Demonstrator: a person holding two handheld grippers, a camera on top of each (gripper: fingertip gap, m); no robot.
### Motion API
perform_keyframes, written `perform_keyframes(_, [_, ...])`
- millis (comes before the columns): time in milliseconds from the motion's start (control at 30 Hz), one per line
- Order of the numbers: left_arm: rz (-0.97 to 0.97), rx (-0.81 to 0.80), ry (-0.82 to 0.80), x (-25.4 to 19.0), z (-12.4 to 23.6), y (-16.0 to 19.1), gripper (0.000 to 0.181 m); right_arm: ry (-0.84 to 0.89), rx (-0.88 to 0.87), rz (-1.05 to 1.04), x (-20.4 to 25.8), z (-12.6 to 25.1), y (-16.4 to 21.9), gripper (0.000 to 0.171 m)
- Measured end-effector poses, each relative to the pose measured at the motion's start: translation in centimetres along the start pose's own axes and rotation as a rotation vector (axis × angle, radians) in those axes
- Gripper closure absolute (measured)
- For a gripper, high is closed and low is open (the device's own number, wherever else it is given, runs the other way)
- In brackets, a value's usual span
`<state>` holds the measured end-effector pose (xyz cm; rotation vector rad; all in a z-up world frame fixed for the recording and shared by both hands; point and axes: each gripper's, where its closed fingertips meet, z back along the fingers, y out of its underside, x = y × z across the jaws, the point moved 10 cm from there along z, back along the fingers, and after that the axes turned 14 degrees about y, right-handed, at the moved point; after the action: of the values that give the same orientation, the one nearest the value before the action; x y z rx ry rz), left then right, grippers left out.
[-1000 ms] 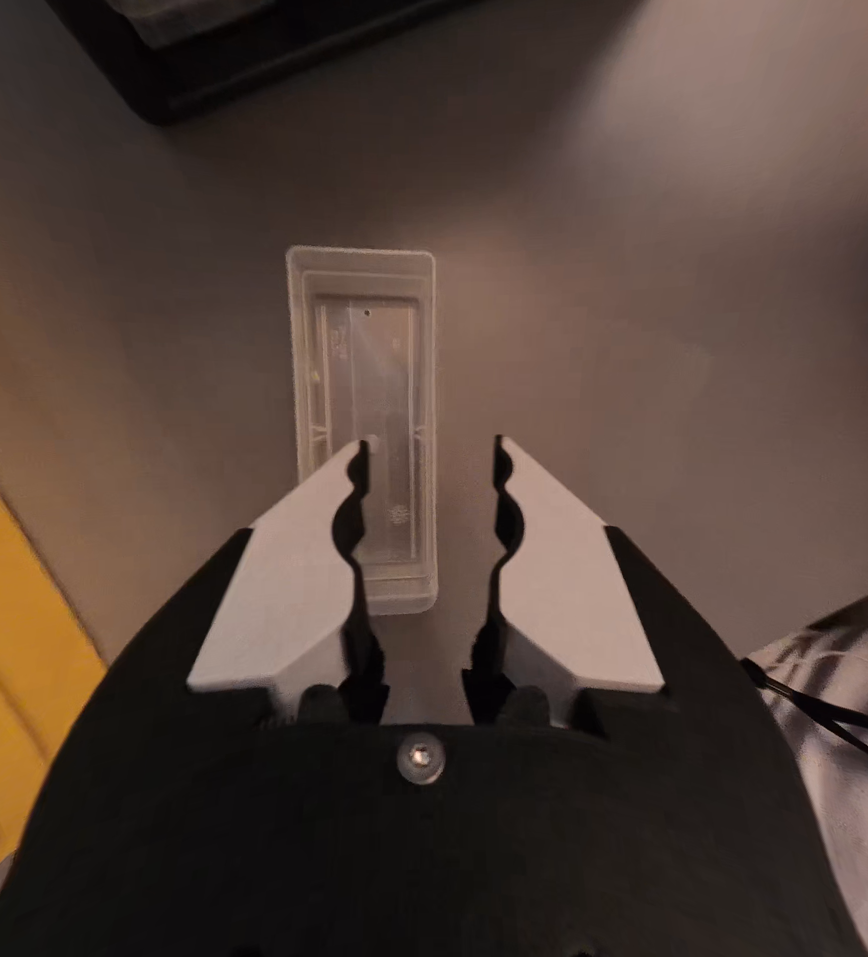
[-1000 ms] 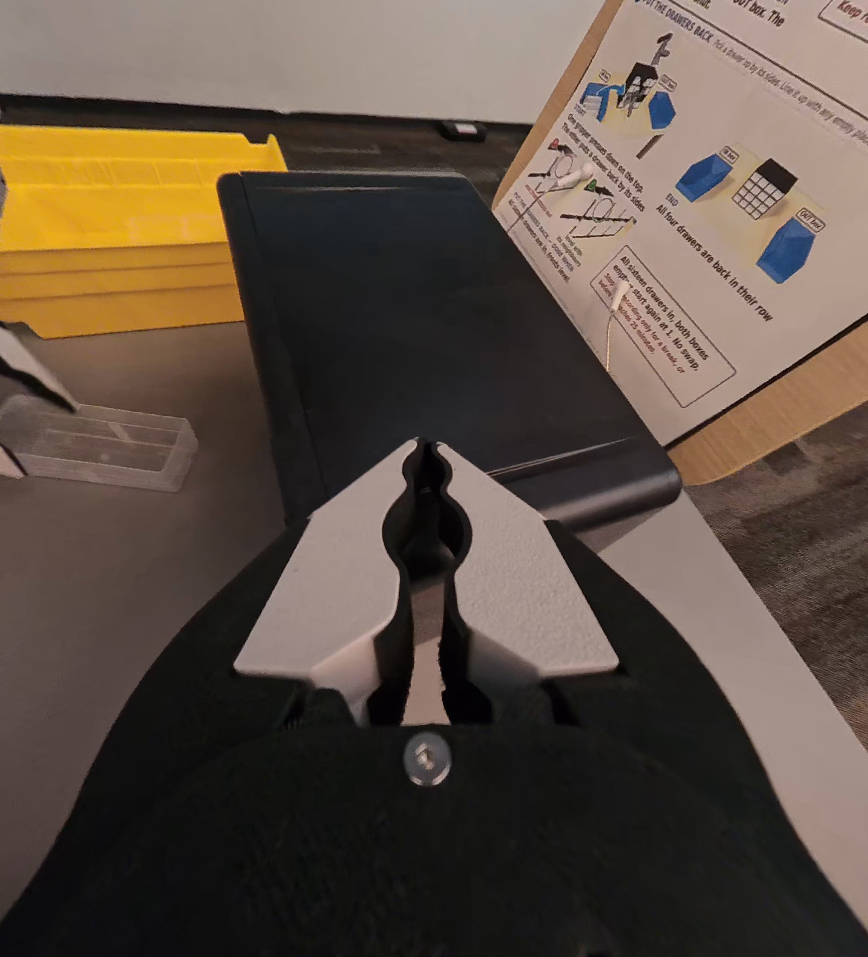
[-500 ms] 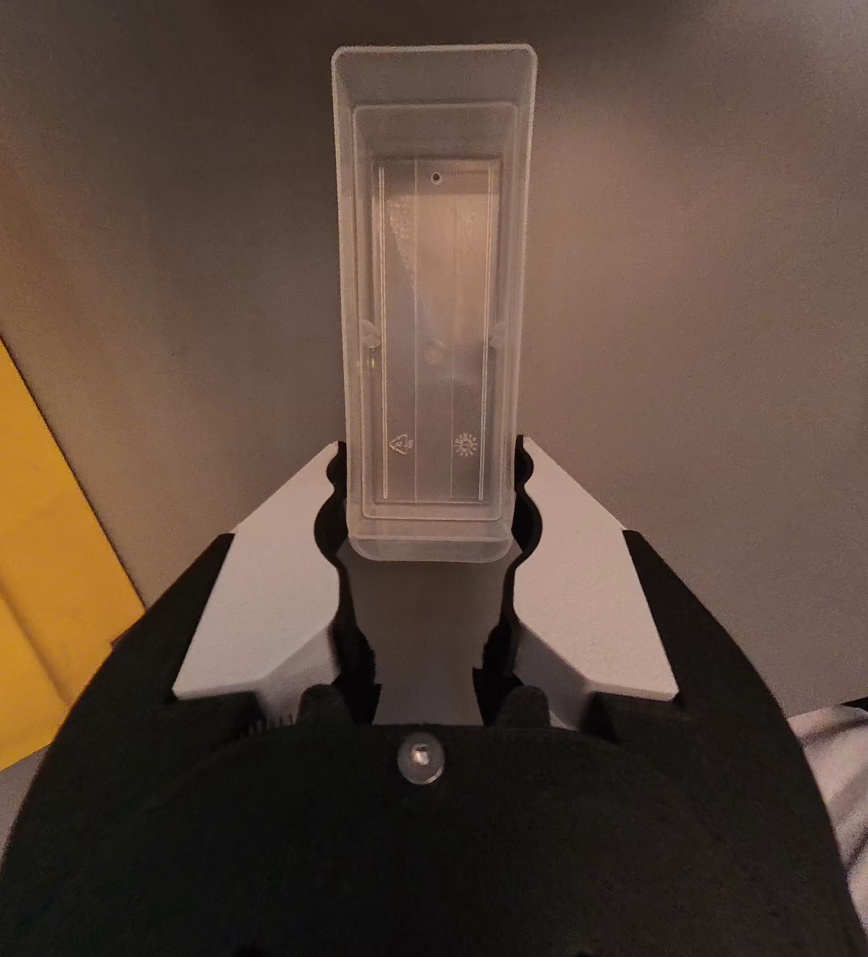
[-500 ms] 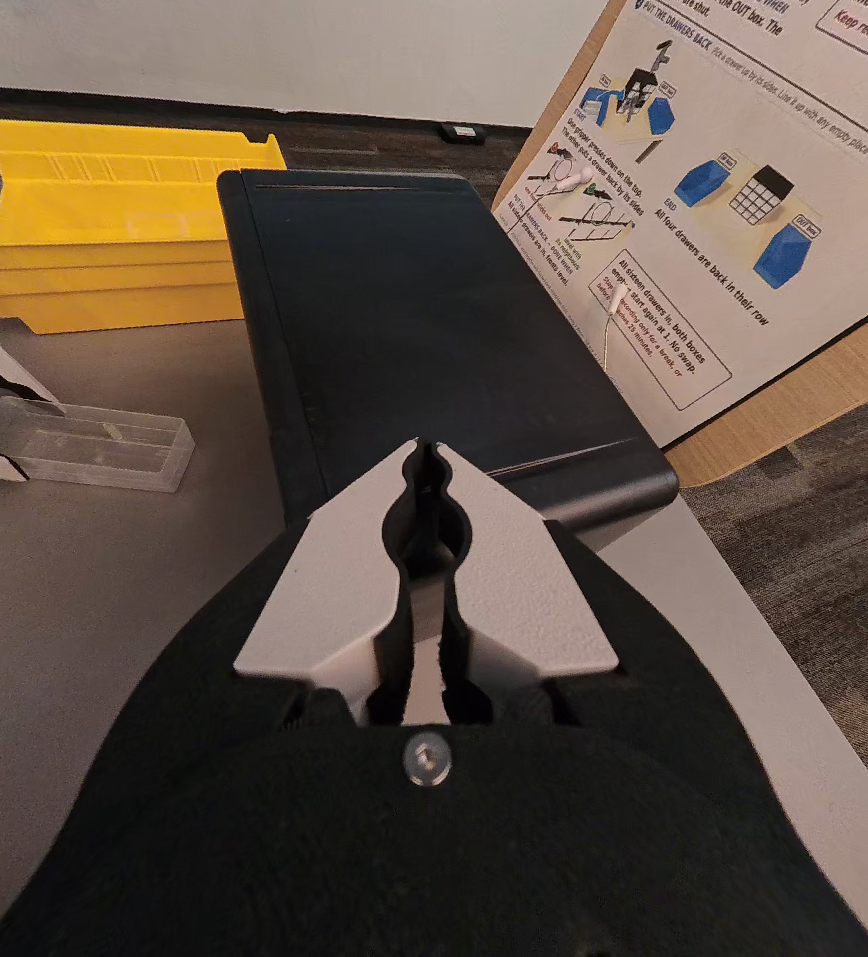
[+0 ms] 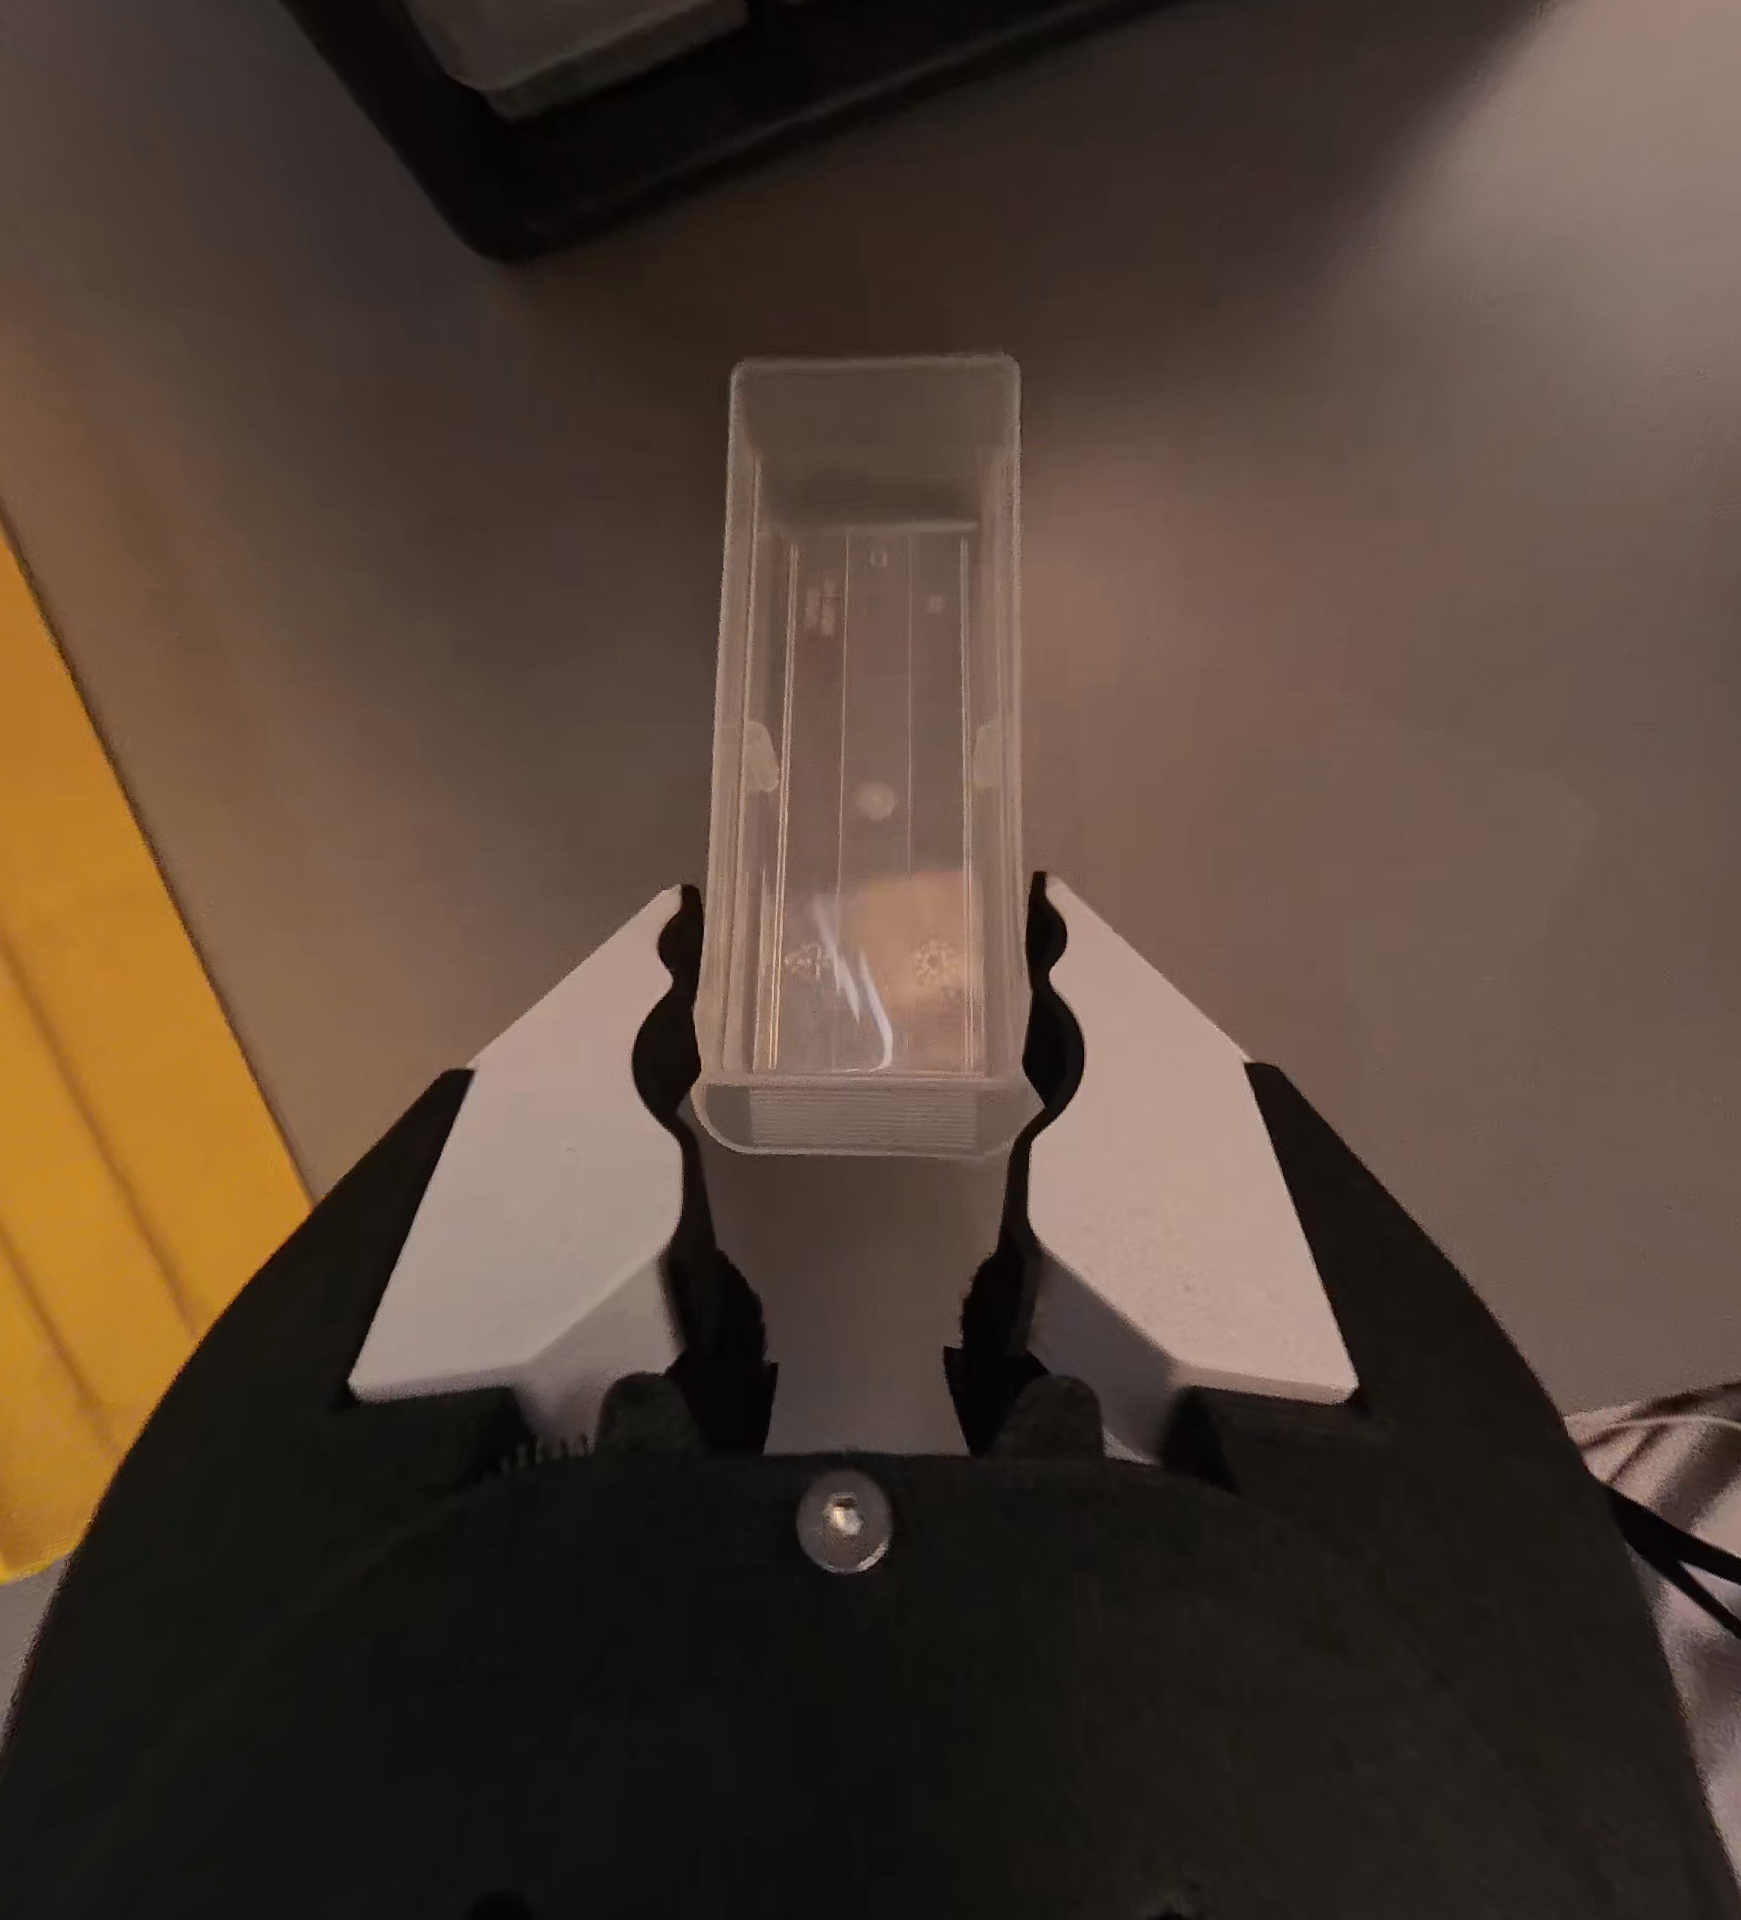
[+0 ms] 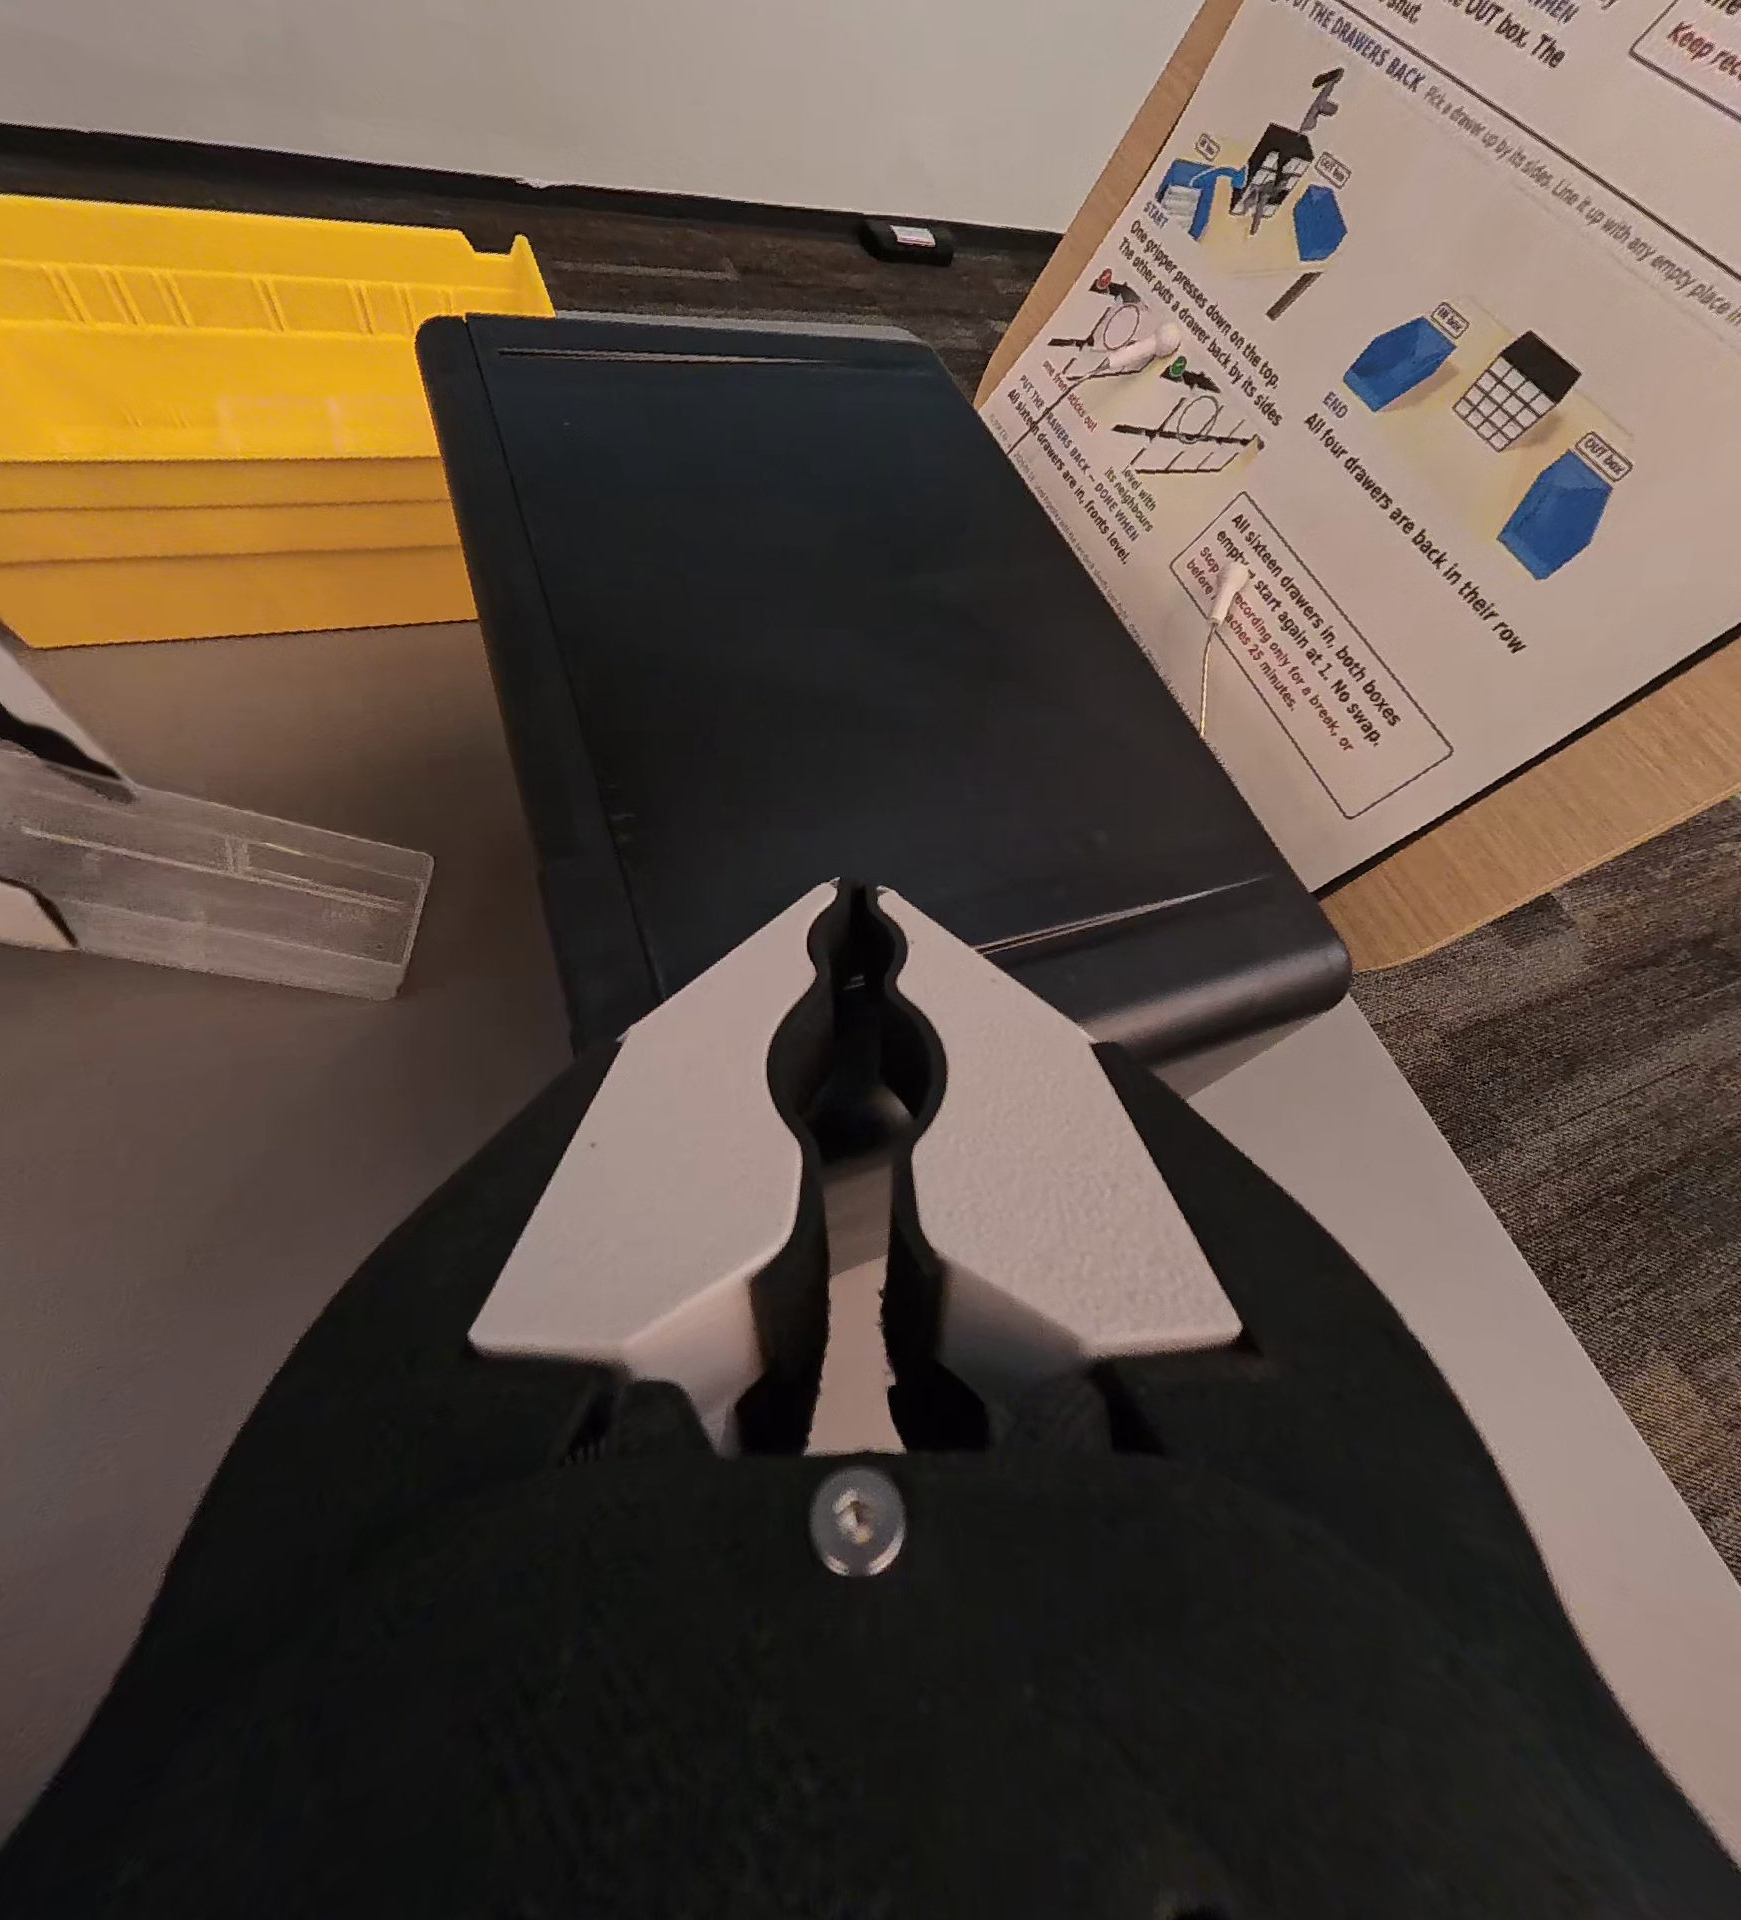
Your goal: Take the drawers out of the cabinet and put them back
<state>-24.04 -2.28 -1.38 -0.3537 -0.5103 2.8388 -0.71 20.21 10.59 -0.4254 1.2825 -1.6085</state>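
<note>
1 clear drawer [image 5: 861, 748] clamped in left gripper [image 5: 861, 914], right gripper [image 6: 853, 891] closed, empty

An office-like room set up as a data-recording station. A grey table [image 6: 170, 1195] stands on grey carpet [image 6: 1624, 1039] before a plain white wall [image 6: 533, 83]. A printed instruction poster [image 6: 1468, 364] on a board leans at the table's right edge. A yellow bin [image 6: 170, 468] sits at the far left edge.
</note>
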Motion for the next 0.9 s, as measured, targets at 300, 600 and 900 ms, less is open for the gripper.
perform_keyframes(300, [0.030,0.034,0.076,1.2,-2.8,2.8,0.118,-0.023,-0.008,-0.013,-0.2,-0.1,0.1,0.171])
perform_keyframes(600, [0.034,0.124,-0.024,1.1,-3.5,0.5,0.103,-0.009,0.000,-0.005,-0.1,0.0,0.0,0.171])
perform_keyframes(900, [0.072,0.258,-0.041,0.6,-4.7,-0.5,0.120,-0.026,-0.010,-0.020,-0.2,-0.1,0.2,0.171])
